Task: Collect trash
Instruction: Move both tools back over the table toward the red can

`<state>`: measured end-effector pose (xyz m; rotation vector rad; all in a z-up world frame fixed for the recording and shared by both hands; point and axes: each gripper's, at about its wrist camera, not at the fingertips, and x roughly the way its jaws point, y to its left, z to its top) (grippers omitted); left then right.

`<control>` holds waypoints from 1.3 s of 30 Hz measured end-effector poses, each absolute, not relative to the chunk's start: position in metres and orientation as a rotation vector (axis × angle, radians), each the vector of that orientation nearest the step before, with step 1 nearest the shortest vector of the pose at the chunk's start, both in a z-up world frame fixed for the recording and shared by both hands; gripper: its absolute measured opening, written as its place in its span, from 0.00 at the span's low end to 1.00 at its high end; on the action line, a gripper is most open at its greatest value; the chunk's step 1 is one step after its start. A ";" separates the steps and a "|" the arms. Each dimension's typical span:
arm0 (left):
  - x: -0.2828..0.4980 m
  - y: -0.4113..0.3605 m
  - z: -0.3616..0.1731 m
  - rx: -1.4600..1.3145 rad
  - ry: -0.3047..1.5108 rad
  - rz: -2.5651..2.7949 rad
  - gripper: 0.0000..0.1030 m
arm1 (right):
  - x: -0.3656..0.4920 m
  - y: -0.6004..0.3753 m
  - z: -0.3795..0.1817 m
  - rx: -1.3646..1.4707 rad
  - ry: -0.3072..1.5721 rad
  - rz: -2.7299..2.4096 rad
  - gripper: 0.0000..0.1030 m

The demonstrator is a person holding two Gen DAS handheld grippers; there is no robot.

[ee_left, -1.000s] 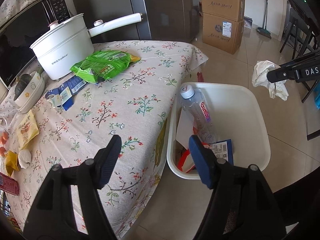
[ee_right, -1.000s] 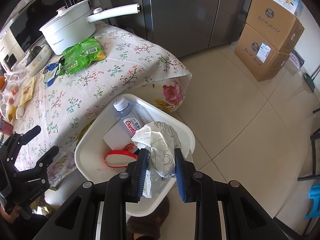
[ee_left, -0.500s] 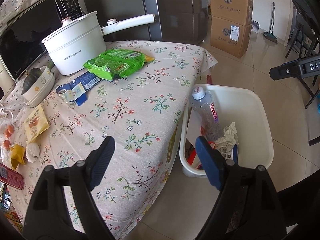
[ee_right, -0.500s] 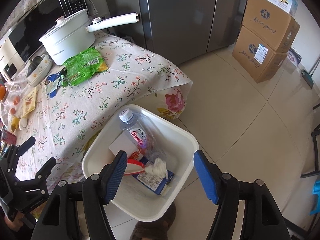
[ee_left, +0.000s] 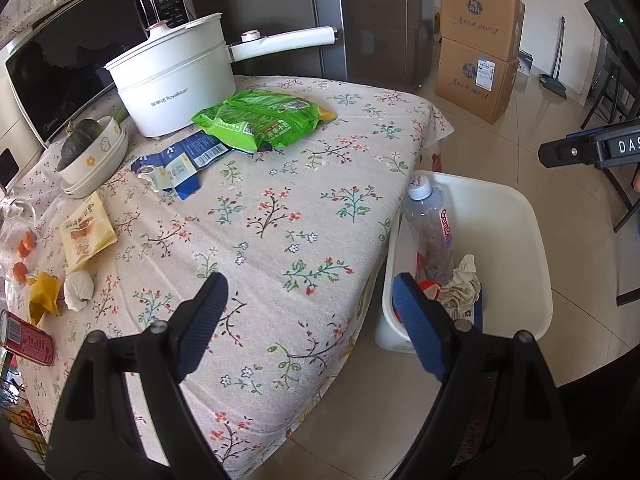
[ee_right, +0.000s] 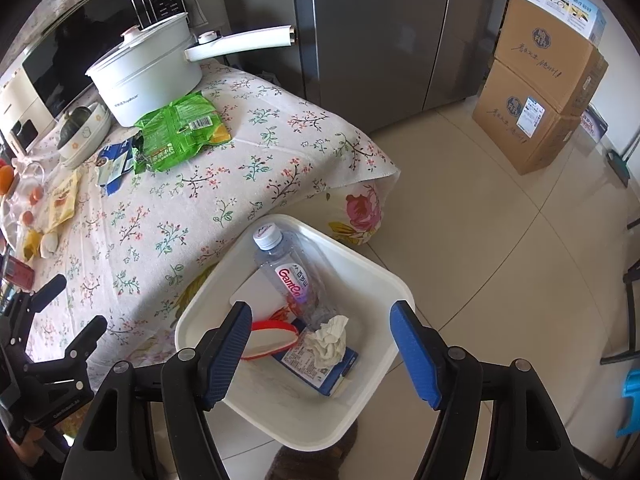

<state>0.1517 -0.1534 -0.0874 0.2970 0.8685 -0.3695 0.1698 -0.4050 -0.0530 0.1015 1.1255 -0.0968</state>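
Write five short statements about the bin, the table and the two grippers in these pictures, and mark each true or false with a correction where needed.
1. The crumpled tissue lies inside the white bin. True.
2. The right gripper is clamped on the tissue. False: its jaws have just been opening and stand wide apart above the bin, with nothing between them.
3. The plastic bottle stands upright on the table. False: it lies slanted inside the bin.
4. The green snack bag lies on the table beside the white pot. True.
5. The left gripper holds the blue wrapper. False: its jaws are open and empty; the wrapper lies on the table near the green bag.
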 end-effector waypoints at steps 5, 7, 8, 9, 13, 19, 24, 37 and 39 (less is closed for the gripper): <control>0.155 -0.122 -0.082 0.284 0.862 -0.298 0.94 | 0.185 -0.382 -0.053 0.062 1.116 -0.084 0.80; 0.157 -0.105 -0.080 0.272 0.869 -0.266 0.95 | 0.192 -0.369 -0.055 0.049 1.117 -0.072 0.81; 0.159 -0.096 -0.079 0.263 0.873 -0.249 0.95 | 0.196 -0.362 -0.056 0.045 1.118 -0.064 0.81; 0.160 -0.087 -0.078 0.252 0.878 -0.232 0.95 | 0.199 -0.355 -0.057 0.041 1.119 -0.054 0.81; 0.166 -0.046 -0.074 0.206 0.892 -0.152 0.95 | 0.212 -0.324 -0.058 0.024 1.119 -0.012 0.81; 0.170 0.013 -0.068 0.140 0.893 -0.041 0.95 | 0.226 -0.274 -0.057 -0.010 1.109 0.056 0.81; 0.171 0.056 -0.064 0.073 0.888 0.042 0.95 | 0.237 -0.237 -0.057 -0.038 1.108 0.104 0.82; 0.184 0.142 -0.074 -0.120 0.878 0.209 0.95 | 0.258 -0.177 -0.066 -0.069 1.120 0.163 0.82; 0.189 0.149 -0.077 -0.142 0.861 0.217 0.95 | 0.260 -0.172 -0.068 -0.074 1.122 0.166 0.82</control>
